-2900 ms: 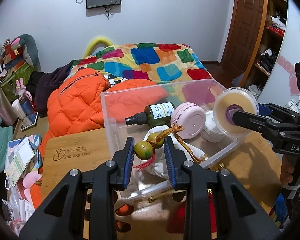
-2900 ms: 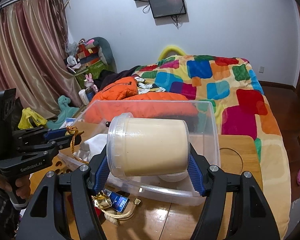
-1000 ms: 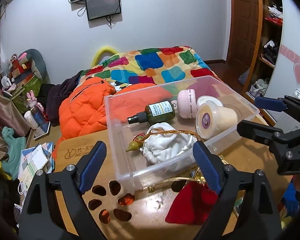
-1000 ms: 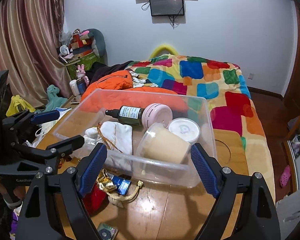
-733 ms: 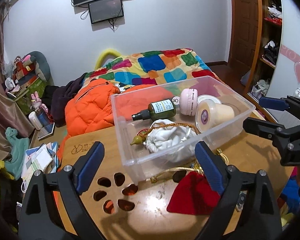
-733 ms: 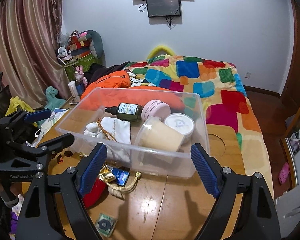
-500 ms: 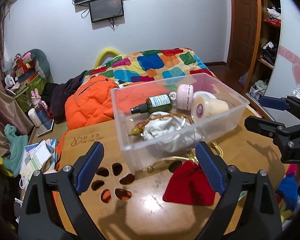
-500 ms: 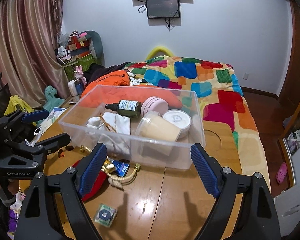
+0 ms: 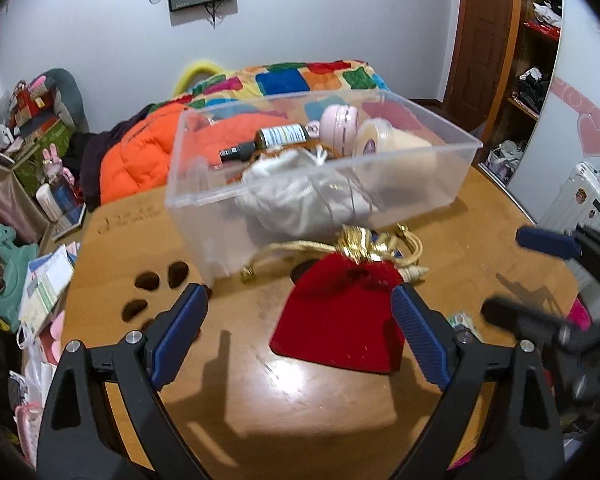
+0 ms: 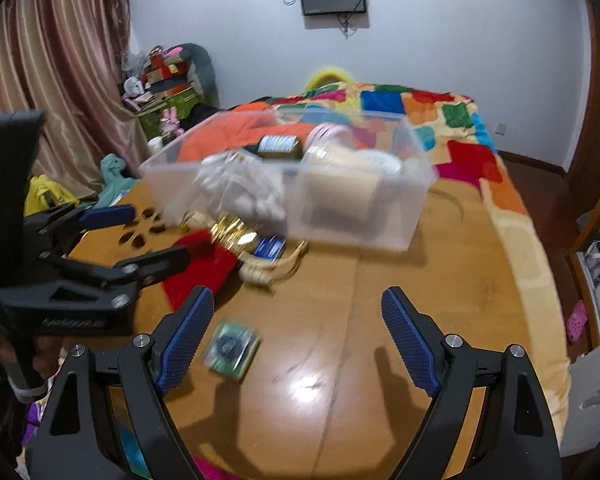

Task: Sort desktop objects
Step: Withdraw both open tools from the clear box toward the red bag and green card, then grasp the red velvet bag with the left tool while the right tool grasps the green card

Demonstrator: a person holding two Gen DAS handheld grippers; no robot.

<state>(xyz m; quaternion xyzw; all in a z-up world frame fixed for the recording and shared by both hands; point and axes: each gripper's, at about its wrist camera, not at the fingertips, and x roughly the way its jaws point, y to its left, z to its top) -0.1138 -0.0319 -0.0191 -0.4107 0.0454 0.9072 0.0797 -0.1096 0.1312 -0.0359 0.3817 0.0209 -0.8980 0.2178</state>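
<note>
1. Pulling back from the clear plastic storage bin (image 9: 380,184), both tongs now hang over the wooden desk (image 9: 260,408) with nothing in them. A few seconds ago the left tongs (image 9: 300,336) pinched a gourd charm on a cord and the right tongs (image 10: 300,336) clamped a cream-coloured plastic jar (image 9: 384,140). Now both pairs stand wide apart.
2. Inside the bin, in the upper middle of the left view, lie that jar on its side, a dark green spray bottle (image 9: 268,140), a pink round case (image 9: 338,124) and a white cloth bag (image 9: 300,196); the charm itself I cannot pick out here.
3. Two drops look finished, so the sort has moved on to what lies loose on the desk.
4. Centred between the left tongs' pads sits a red velvet drawstring pouch (image 9: 340,320) with gold trim, flat on the desk just in front of the bin; it seems the likely next pick.
5. Low and left of centre in the blurred right view, a small green square packet (image 10: 232,348) lies beside the right tongs' left pad, probably that side's next target.
6. A small blue packet (image 10: 270,246) and a pale tassel cord (image 10: 260,276) also wait near the bin.
</note>
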